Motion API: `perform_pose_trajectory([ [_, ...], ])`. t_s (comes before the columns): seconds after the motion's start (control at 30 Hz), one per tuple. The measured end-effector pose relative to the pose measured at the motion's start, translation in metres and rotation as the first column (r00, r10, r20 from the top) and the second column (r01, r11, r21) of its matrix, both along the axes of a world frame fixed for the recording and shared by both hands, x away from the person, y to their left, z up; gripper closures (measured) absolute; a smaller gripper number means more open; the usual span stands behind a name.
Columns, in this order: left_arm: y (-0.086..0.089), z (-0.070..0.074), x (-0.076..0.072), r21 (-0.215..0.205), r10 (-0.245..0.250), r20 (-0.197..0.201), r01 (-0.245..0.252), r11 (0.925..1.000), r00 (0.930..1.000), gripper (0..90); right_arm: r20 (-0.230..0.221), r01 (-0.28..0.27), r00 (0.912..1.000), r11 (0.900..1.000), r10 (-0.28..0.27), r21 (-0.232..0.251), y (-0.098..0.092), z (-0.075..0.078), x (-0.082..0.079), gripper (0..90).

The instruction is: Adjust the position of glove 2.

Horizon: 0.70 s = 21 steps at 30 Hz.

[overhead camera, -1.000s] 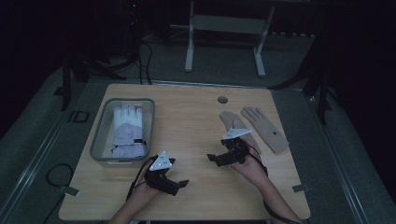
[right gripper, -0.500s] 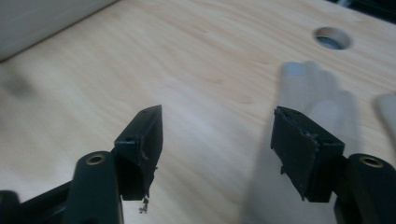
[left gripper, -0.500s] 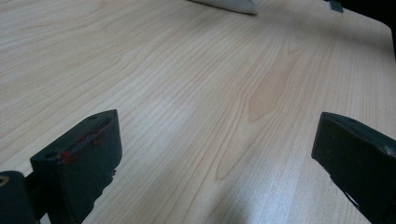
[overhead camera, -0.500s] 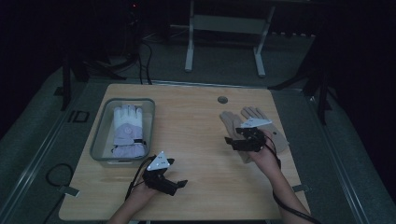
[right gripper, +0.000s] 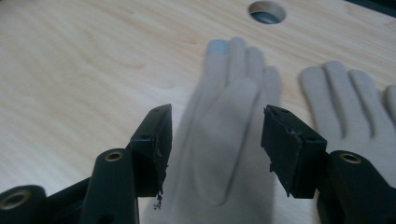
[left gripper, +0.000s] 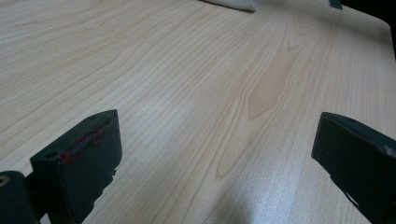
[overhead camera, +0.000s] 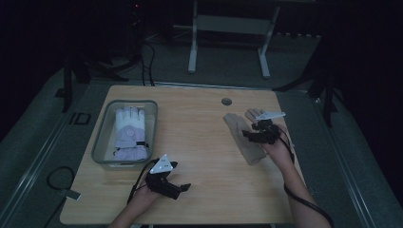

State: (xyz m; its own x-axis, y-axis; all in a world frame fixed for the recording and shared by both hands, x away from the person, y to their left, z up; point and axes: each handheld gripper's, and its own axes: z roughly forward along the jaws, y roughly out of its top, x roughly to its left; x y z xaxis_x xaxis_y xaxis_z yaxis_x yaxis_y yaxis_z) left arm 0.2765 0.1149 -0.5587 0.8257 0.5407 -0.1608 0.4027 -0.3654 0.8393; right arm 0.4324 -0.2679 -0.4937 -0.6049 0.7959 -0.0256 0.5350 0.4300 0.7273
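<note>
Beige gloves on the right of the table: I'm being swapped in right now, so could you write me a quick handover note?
Right gripper: open, jaws either side of the near beige glove, over its palm, not yet closed on it.
Left gripper: open, resting low at the table's near edge, holding nothing.
Things: both beige gloves lie flat at the right, the second glove beside the first. A white glove lies in the clear bin at the left.
Done: one white glove binned.
Left: probably close on the near beige glove, carry it to the bin, then the second.
</note>
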Motion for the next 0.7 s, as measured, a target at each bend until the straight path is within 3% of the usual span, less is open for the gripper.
perform_pose_trajectory([
  [0.27,0.001,0.0,0.0,-0.004,0.001,0.0,-0.001,1.0,1.0,1.8,-0.035,0.002,0.9994,1.0,-0.002,-0.003,0.001,-0.012,0.02,42.8],
  [0.57,-0.003,0.002,-0.002,0.004,0.002,0.019,-0.002,1.0,0.9998,1.8,-0.068,0.003,0.9977,0.999,-0.007,-0.051,0.001,-0.04,0.03,43.0],
  [0.63,-0.005,0.001,-0.002,0.006,-0.006,0.019,0.005,1.0,0.9998,1.8,-0.082,-0.013,0.9966,0.997,0.006,-0.082,0.001,-0.047,0.03,43.2],
  [0.7,-0.006,0.0,-0.002,0.014,-0.008,0.015,0.008,0.9999,0.9999,1.8,-0.057,-0.027,0.9981,0.995,0.022,-0.096,0.001,-0.052,0.028,43.8],
])
